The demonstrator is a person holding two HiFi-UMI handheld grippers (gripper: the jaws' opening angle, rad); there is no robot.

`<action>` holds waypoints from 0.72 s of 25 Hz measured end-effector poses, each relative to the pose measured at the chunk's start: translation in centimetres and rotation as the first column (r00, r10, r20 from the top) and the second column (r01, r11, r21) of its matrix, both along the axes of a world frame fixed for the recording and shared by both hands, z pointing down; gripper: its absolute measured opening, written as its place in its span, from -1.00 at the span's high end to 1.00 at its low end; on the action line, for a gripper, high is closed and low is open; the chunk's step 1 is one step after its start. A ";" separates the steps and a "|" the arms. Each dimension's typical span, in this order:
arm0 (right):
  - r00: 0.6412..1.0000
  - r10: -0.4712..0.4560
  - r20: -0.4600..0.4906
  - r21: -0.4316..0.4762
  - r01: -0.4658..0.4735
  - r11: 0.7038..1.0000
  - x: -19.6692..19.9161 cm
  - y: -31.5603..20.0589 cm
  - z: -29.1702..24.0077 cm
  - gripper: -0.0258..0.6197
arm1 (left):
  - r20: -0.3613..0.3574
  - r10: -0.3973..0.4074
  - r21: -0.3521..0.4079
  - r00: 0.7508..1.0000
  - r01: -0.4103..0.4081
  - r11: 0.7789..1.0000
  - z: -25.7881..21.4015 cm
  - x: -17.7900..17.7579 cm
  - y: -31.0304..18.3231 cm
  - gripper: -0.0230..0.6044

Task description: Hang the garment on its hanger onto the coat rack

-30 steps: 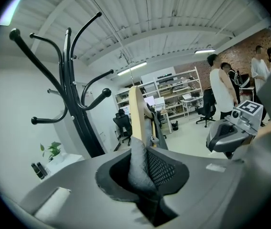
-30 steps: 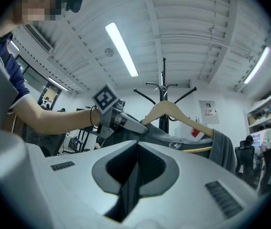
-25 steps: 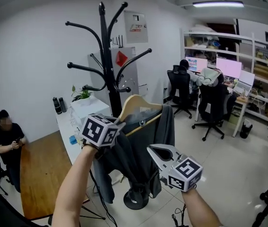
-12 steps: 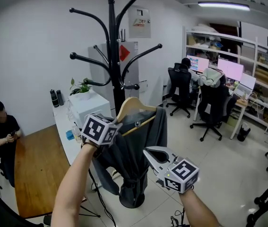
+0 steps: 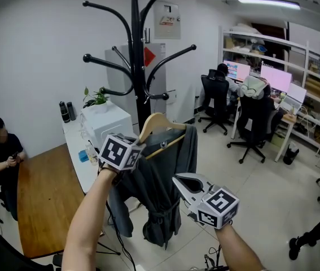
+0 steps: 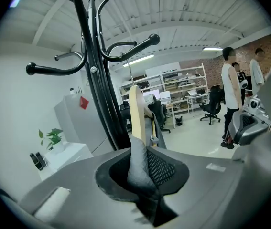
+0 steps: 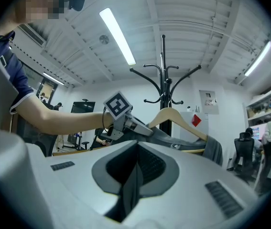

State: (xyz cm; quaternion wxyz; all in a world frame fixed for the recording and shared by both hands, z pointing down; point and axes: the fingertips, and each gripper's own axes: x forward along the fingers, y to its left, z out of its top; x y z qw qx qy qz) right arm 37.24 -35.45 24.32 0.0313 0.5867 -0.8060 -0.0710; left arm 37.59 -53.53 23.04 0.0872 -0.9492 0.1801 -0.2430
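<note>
Two grippers: left gripper [image 5: 140, 148] pinches soft grey garment [image 5: 160, 191] at hanger [image 5: 158, 123] end, near coat rack [image 5: 139, 66]. Right gripper [image 5: 178, 179] pressed together, empty. Cloth prob. light, slippy; grip wood w/ fabric.

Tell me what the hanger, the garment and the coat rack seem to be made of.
Hanger: pale wood, smooth, judging by its tan colour.
Garment: soft dark grey cloth, matte; it drapes in folds.
Coat rack: likely metal, glossy black; highlights run along its thin curved arms.

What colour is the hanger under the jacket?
The curved wooden hanger is pale tan; the right gripper view shows it best.
</note>
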 end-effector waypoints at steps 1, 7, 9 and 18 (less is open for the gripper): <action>1.000 0.004 0.005 -0.001 -0.004 1.000 0.1 0.1 0.1 0.92 | -0.003 -0.001 0.000 1.000 0.001 1.000 0.1 0.1 0.0 0.71; 1.000 0.016 0.008 -0.006 -0.016 1.000 0.0 0.9 0.5 0.92 | -0.001 -0.018 0.045 1.000 0.018 0.999 0.1 0.0 0.0 0.68; 1.000 0.019 0.004 -0.003 -0.019 1.000 0.1 1.2 0.5 0.92 | 0.008 -0.035 0.069 0.999 0.035 0.997 0.1 -0.1 -0.1 0.67; 1.000 0.012 0.010 -0.011 -0.012 1.000 -0.7 2.2 1.2 0.92 | -0.053 -0.085 0.205 0.995 0.094 0.974 -3.0 -3.1 2.2 0.32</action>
